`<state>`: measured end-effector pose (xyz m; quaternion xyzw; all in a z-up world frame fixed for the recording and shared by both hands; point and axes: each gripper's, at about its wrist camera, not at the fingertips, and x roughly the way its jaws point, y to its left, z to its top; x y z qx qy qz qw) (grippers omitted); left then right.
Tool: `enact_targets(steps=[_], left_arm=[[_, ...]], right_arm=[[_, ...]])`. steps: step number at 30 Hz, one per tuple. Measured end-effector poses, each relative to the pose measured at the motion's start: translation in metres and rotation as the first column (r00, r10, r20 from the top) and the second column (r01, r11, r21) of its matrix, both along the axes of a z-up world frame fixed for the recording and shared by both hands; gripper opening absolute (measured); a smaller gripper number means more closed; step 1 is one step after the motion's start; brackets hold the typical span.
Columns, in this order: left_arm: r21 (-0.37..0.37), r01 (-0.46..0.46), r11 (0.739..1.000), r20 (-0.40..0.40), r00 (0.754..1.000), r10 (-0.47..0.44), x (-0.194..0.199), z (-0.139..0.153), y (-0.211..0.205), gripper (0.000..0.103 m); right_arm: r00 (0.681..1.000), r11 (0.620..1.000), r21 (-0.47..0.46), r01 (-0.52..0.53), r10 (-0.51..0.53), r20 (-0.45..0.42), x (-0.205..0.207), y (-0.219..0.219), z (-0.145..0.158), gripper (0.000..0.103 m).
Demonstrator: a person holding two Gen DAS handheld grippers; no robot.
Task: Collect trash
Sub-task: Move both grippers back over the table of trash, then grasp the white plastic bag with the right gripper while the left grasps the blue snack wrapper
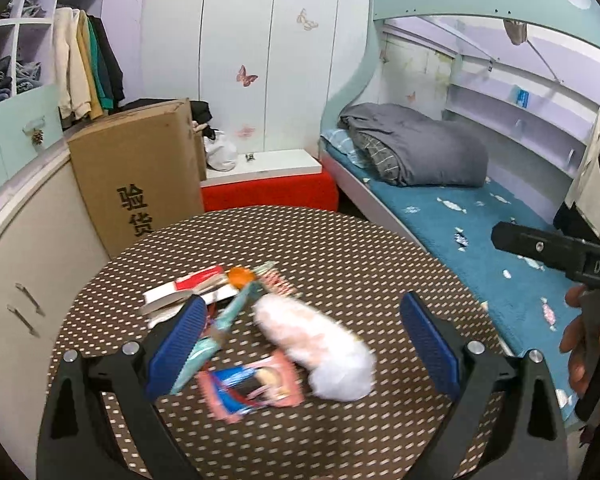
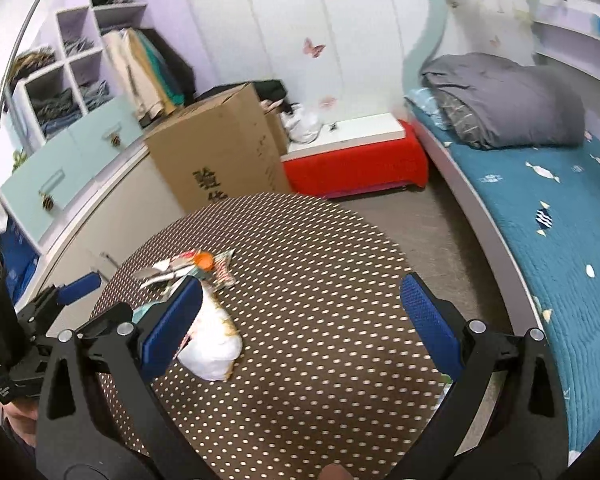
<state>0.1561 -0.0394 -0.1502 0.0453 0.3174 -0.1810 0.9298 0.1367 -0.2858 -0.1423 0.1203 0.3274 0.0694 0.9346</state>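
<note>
Trash, a loose heap of torn colourful wrappers point(image 1: 236, 300) and a crumpled white paper wad point(image 1: 320, 344), lies left of centre on the round brown dotted table point(image 1: 360, 248). Both look light, soft and crushable; pinch the wad's middle. Left gripper point(image 1: 302, 344) and right gripper point(image 2: 300, 324) gape, empty.

Support: round table point(image 1: 340, 248), brown cloth with pale dots.
Far left of top: white and red packet point(image 1: 188, 290), orange piece point(image 1: 240, 275) touching its right end.
Middle: teal wrapper point(image 1: 236, 308), lying aslant.
Right of wrapper: white crumpled wad point(image 1: 316, 344), just beside it.
Near edge: pink and blue packet point(image 1: 252, 388), blurred, touching the wad.
</note>
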Motion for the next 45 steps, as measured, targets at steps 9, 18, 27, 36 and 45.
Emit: enact_targets(steps=[9, 18, 27, 36, 45], left_arm=[[0.089, 0.007, 0.996, 0.003, 1.0, -0.007, -0.012, -0.025, 0.039, 0.095], [0.179, 0.078, 0.981, 0.001, 0.997, -0.079, -0.018, -0.042, 0.049, 0.095], [0.276, 0.212, 0.938, -0.038, 0.977, -0.21, -0.003, -0.059, 0.032, 0.095], [0.414, 0.51, 0.754, -0.168, 0.857, -0.488, 0.018, -0.091, -0.005, 0.095], [0.333, 0.637, 0.695, -0.326, 0.77, -0.549, 0.031, -0.097, -0.011, 0.039]], right_arm=[[0.987, 0.989, -0.051, -0.139, 0.134, -0.09, 0.027, 0.051, -0.04, 0.097], [0.949, 0.955, -0.081, -0.284, 0.269, -0.164, 0.064, 0.105, -0.08, 0.092], [0.947, 0.954, -0.089, -0.285, 0.266, -0.181, 0.059, 0.101, -0.091, 0.04], [0.968, 0.975, -0.078, -0.209, 0.195, -0.159, 0.033, 0.054, -0.074, 0.04], [0.98, 0.987, -0.059, -0.149, 0.14, -0.14, 0.016, 0.025, -0.07, 0.04]])
